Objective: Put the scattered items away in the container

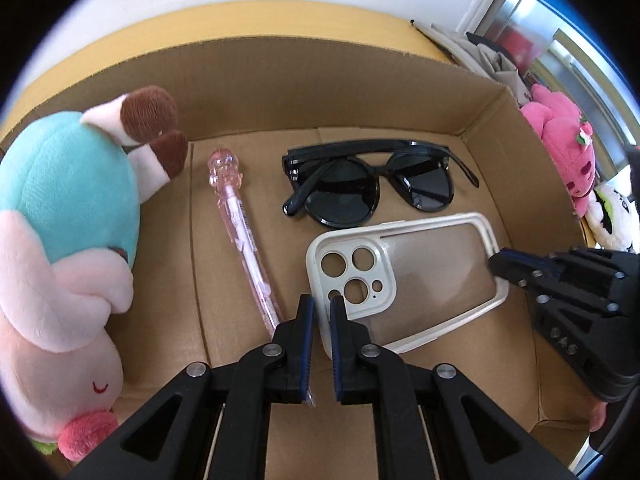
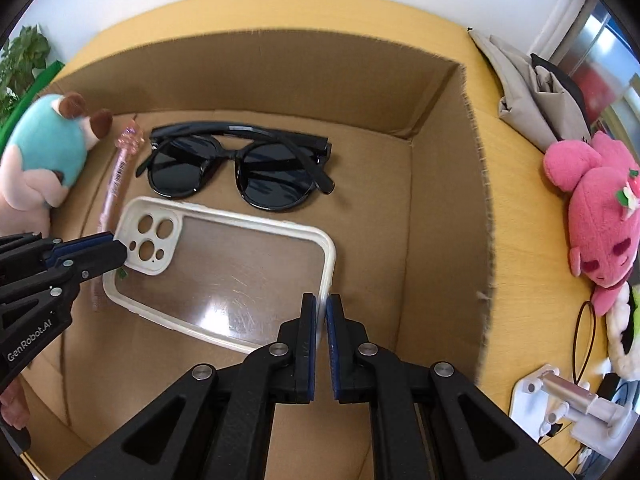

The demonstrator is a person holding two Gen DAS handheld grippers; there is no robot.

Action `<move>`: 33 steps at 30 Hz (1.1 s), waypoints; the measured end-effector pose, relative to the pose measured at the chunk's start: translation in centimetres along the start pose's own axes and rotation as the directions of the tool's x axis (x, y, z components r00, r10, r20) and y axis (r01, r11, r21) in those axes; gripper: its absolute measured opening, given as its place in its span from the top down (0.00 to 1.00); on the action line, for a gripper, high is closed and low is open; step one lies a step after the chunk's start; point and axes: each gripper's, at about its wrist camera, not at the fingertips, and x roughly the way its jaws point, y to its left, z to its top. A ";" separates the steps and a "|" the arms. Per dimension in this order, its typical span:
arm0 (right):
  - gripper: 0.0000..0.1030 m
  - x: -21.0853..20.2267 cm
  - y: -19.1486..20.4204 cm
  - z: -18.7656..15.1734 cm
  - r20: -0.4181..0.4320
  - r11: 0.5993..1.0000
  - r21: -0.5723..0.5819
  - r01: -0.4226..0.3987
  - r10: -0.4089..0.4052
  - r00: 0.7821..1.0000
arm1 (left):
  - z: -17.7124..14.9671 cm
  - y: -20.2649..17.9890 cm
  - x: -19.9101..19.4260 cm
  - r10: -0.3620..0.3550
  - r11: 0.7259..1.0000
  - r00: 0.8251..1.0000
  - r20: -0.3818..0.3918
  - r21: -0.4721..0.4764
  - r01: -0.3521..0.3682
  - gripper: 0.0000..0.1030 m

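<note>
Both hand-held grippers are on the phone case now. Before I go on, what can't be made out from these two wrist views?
- Phone case: whether it rests on the box floor or hangs above it; neither view settles that.
- Pink pen: left wrist view, tip behind the left hand-held gripper.
- Blue-and-pink plush: cut by both views' left edge.
- Items by the pink plush: cut by the right edge.

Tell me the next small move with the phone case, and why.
Probably open both grippers and let go: the phone case already lies low over the cardboard box floor beside the sunglasses, with the left gripper and right gripper each pinching an end rim.
</note>
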 end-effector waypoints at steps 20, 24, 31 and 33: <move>0.10 -5.9 1.8 -4.3 0.258 0.999 -0.016 -0.051 0.054 0.965 | -3.1 -0.3 -10.2 0.069 0.998 0.931 0.359 -0.037 -0.060 0.38; 0.05 -10.0 1.3 -7.9 0.353 0.974 0.037 -0.226 0.198 0.914 | -6.8 -1.6 -16.2 0.137 0.989 0.850 0.508 -0.026 -0.144 0.23; 0.00 -16.4 3.5 -15.3 0.507 0.968 0.034 -0.250 0.199 0.839 | -14.9 -4.3 -21.4 0.264 0.943 0.740 0.619 -0.006 -0.332 0.23; 0.00 -17.5 5.0 -17.1 0.532 0.988 0.008 -0.151 0.124 0.837 | -16.9 -5.0 -22.4 0.268 0.942 0.723 0.636 -0.016 -0.335 0.23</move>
